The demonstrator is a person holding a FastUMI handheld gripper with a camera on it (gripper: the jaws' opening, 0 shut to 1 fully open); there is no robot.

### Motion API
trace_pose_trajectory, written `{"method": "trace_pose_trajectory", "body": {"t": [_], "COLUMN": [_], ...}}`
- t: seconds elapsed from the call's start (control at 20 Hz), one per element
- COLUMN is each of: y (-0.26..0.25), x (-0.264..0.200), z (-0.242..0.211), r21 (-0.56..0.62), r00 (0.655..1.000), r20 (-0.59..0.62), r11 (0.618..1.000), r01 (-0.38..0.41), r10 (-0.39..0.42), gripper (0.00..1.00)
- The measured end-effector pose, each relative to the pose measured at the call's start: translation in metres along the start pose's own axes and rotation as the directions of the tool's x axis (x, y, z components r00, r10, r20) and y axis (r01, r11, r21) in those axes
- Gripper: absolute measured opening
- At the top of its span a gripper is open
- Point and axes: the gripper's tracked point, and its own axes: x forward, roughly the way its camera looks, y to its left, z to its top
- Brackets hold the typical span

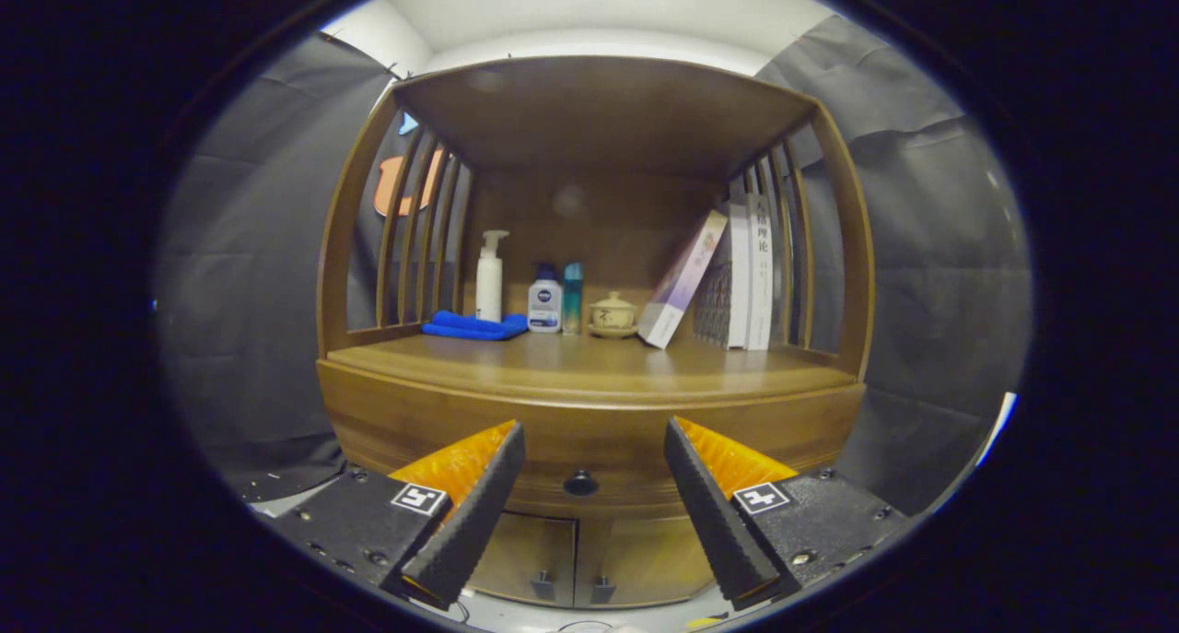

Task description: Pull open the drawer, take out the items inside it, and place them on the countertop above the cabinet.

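The tool is released, fingers wide apart. The drawer is closed under the bench, its knob between the fingers, farther off. Move straight in, pinch the knob, pull gently.

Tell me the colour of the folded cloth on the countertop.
Blue; the folded cloth lies beside the pump bottle, clearest in the gripper view.

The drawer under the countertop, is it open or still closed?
Closed. The drawer front lies flush with the cabinet, its knob untouched between the open fingers of the gripper.
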Motion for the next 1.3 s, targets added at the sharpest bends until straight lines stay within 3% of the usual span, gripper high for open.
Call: {"method": "trace_pose_trajectory", "body": {"t": [0.2, 0.6, 0.95, 1.3], "y": [-0.003, 0.008, 0.001, -0.001], "x": [0.025, 0.056, 0.058, 0.056], "z": [-0.028, -0.051, -0.052, -0.053], "r21": [0.025, 0.054, 0.055, 0.037], "r00": [0.998, 0.995, 0.994, 0.993], "r20": [-0.056, -0.098, -0.097, -0.117], "r11": [1.000, 0.998, 0.997, 0.999], "r01": [0.019, 0.010, 0.048, 0.028], "r10": [-0.018, -0.005, -0.042, -0.023], "gripper": [0.93, 0.57, 0.30, 0.25]}}
